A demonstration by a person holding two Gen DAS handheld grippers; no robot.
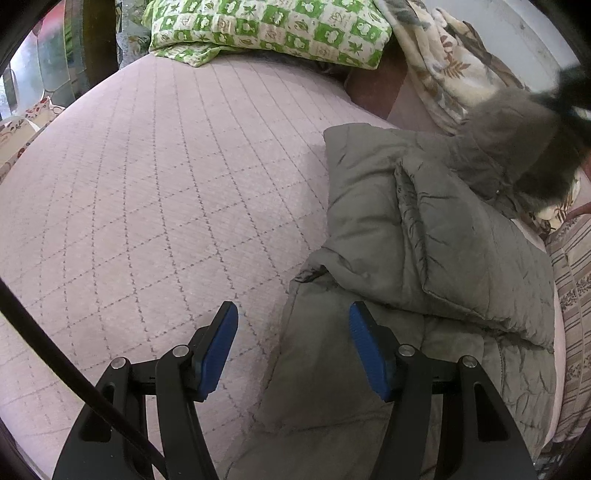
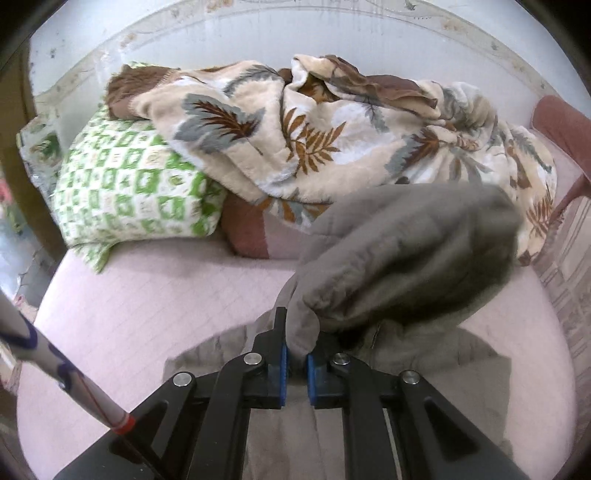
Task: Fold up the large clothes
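A grey-olive padded jacket lies partly folded on the right side of a pink quilted bed. My left gripper is open and empty, hovering over the jacket's lower left edge. My right gripper is shut on a fold of the jacket and holds its hood end lifted and blurred above the bed. In the left wrist view that lifted part shows at the upper right, with the right gripper itself blurred and dark there.
A green patterned pillow lies at the head of the bed. A cream leaf-print blanket is heaped along the far side by the wall. A striped cloth hangs at the right edge.
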